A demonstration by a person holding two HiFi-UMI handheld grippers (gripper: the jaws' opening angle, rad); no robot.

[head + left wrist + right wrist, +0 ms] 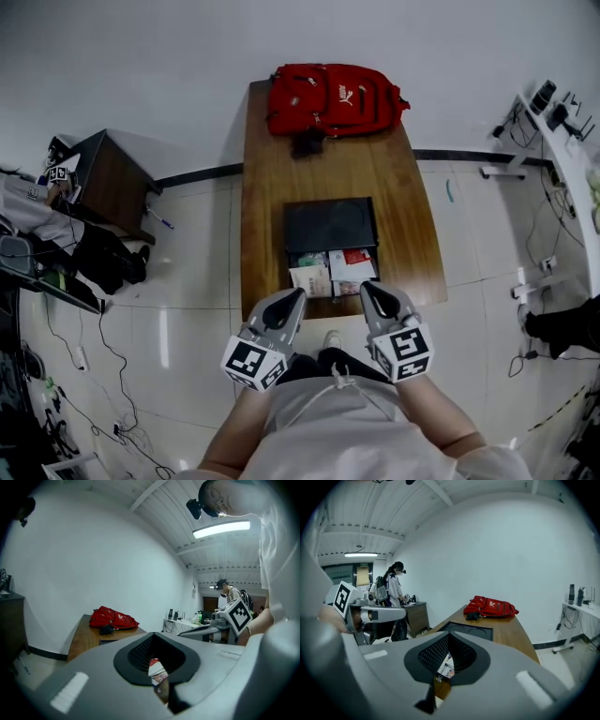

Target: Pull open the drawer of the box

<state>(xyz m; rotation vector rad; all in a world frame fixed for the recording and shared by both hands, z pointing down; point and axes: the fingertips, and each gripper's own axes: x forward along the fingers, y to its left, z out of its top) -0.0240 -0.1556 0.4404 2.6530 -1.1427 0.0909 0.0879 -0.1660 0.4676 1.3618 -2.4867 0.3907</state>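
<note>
A black box (330, 225) lies on the wooden table (272, 187), its drawer (333, 274) pulled out toward me and showing paper packets inside. My left gripper (298, 294) and right gripper (367, 287) hover side by side over the table's near edge, just short of the drawer front and not touching it. Both are shut and hold nothing. In the left gripper view the left gripper (157, 660) shows only a sliver of the packets (158, 671) past its closed jaws. The right gripper (447, 660) points along the table at the box (468, 631).
A red backpack (333, 98) lies at the table's far end, against the wall. A dark cabinet (108, 183) stands to the left, with cables on the floor. A white desk (562, 141) runs along the right. Another person (393, 592) stands by the cabinet.
</note>
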